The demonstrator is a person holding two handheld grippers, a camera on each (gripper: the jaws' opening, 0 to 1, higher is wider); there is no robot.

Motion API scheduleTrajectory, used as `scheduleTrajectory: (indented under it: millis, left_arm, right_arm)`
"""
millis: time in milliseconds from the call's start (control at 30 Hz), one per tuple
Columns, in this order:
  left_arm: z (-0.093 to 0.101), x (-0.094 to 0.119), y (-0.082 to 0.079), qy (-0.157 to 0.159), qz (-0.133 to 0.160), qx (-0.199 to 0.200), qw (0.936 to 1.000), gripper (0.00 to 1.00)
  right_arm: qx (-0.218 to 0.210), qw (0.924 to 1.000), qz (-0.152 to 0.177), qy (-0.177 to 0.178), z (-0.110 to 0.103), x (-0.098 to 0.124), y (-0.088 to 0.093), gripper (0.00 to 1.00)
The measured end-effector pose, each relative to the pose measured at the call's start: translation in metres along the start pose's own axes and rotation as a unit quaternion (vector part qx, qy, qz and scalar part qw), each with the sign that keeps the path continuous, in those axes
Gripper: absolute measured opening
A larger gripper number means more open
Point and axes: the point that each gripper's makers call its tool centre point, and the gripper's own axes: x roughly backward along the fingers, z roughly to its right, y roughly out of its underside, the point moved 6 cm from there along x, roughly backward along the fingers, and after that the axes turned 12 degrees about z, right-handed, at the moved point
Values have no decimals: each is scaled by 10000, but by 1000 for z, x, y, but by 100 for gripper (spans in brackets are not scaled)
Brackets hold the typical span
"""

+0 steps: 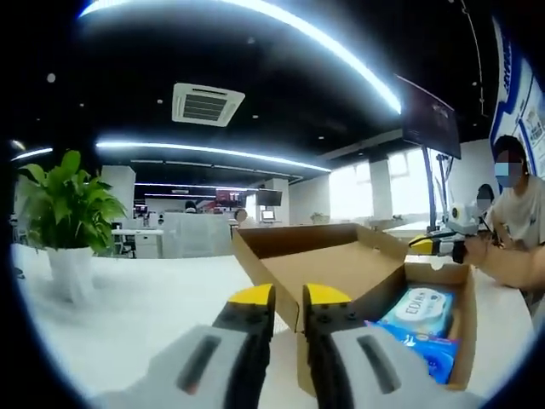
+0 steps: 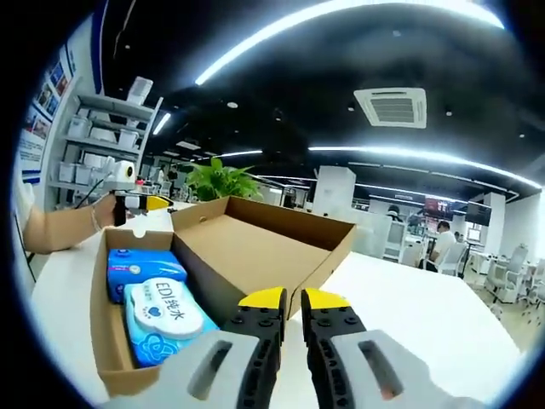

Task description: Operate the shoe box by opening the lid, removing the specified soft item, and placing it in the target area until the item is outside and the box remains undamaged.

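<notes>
Lid step looks done: the brown cardboard shoe box (image 2: 128, 358) sits on the white bench (image 2: 409, 290) with its hinged cardboard lid (image 2: 255, 243) folded back and propped open. The soft item, a blue-and-white pack of wet wipes (image 2: 166, 319), lies inside the box next to a darker blue pack (image 2: 140, 266) at the far end. Your left claw (image 1: 288, 296) hangs over the box's near corner, jaws nearly closed, gripping nothing. Your right claw (image 2: 283, 298) sits at the lid's edge, same state, empty. I'd say extraction comes next: part the jaws of one claw, drop in over the pack, pinch the soft wrap without snagging the box wall.
</notes>
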Motion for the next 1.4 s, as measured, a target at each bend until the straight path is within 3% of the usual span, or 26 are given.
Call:
scheduleTrajectory:
  millis: [367,600,900,1167,1400]
  left_arm:
    - [2,7,-17,29,113,39,9999,16]
    - [14,5,-35,184,313,62,9993,17]
    - [28,4,-55,305,323,219,9988,18]
    - [50,28,-43,596,85,549,9967,20]
    - [56,40,-39,844,246,811,9928,20]
  right_arm:
    - [-17,9999,161,27,2,3,-9,7]
    - [-45,9994,329,50,4,6,-17,7]
    - [-44,9992,407,35,3,7,-22,7]
    - [-62,9989,471,55,4,8,-25,8]
    - [-78,9979,638,-34,-1,8,-31,10]
